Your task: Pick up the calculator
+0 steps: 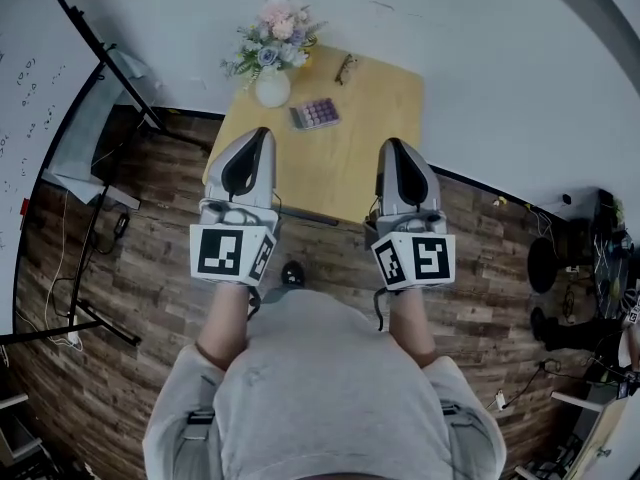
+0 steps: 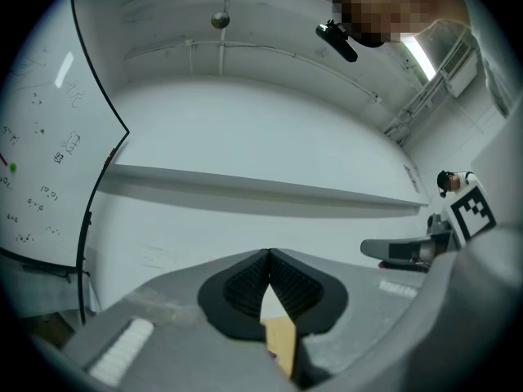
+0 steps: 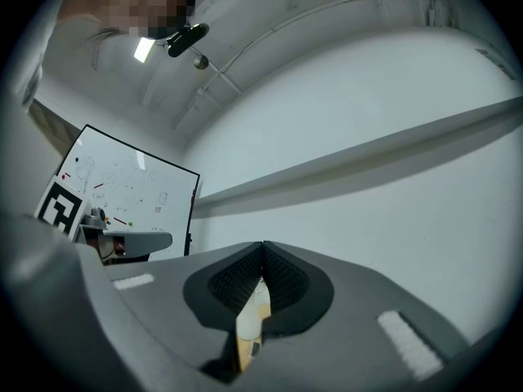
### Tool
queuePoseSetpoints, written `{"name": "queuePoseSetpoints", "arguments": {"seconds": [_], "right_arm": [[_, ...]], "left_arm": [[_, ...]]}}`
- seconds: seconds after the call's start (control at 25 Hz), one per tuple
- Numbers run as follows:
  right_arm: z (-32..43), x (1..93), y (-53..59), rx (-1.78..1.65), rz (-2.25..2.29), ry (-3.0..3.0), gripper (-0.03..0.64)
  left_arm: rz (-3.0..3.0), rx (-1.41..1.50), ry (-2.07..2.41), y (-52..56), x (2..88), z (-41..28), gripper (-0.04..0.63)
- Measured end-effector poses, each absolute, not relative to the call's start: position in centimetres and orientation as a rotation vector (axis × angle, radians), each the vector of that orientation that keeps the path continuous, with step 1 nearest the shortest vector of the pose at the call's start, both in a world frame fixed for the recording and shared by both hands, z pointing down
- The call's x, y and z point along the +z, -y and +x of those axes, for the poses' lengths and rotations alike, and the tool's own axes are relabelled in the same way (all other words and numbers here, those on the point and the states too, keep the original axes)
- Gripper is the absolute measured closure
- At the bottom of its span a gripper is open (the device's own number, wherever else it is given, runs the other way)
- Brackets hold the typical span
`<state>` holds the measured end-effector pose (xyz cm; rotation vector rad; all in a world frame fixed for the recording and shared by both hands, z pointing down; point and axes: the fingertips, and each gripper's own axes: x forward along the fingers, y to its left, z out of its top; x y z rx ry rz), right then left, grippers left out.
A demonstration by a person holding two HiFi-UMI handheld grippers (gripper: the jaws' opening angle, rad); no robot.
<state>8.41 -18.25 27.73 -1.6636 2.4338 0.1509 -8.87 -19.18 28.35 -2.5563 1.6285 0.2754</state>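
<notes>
Calculator (image 1: pixel 315 114) on wooden worktop (image 1: pixel 375 98) lies ahead, long axis crosswise | nearer left hand-held gripper (image 1: pixel 259 136) than right hand-held gripper (image 1: pixel 391 146) | both closed tight, holding nothing

Dark wood-plank floor (image 1: pixel 130 268) lay under small light wooden table (image 1: pixel 370 158), set against plain white wall (image 1: pixel 470 48). Whiteboard (image 1: pixel 25 98) stood left, black stand (image 1: pixel 100 50) beside it. Ceiling strip light (image 2: pixel 421 51) glowed.
</notes>
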Motion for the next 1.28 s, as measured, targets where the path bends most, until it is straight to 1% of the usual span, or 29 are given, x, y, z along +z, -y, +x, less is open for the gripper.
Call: {"name": "queuePoseSetpoints", "arguments": {"seconds": [0.44, 0.88, 1.28], "right_arm": [[6.3, 28.4, 22.9, 0.149, -1.705, -2.417, 0.614], [7.1, 29.7, 25.4, 0.122, -1.761, -2.410, 0.614], [7.5, 31.0, 31.7, 0.052, -1.709, -2.523, 0.614]], "left_arm": [[-2.591, 0.292, -1.610, 24.6, 29.3, -11.1, 0.589], [-2.663, 0.257, -1.619, 27.7, 31.6, -10.5, 0.589], [-2.687, 0.188, -1.701, 32.6, 33.5, -9.2, 0.591]]}}
